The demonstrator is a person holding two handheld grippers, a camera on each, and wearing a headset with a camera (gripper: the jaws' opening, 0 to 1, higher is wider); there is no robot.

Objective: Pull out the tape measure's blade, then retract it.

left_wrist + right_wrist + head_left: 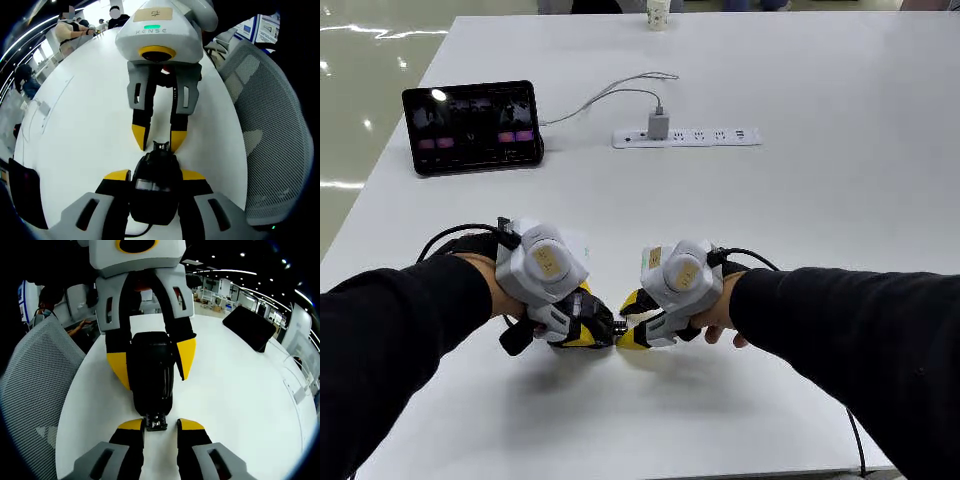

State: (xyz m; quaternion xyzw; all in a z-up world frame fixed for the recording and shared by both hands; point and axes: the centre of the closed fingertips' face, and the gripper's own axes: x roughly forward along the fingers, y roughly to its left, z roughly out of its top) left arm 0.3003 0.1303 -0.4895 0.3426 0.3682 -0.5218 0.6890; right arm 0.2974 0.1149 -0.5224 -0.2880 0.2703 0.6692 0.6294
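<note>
Starting the pull-out, we hold the tape measure [150, 372] low over the bench [770, 200], clamped in the fingers of the left gripper [155, 176], while the fingers of the right gripper [156, 426] stand slightly parted around the blade hook [160, 146] — next, we reckon, they must pinch it and draw straight away.

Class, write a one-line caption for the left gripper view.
Left gripper clamps the tape measure; right gripper's open tips flank its hook.

The tape measure [595, 322] is a compact black case resting on the white table [800, 200], at the lower centre of the head view and held in the left gripper [155, 176]. Its blade is wound in, with the small metal hook [156, 423] at the case mouth.
</note>
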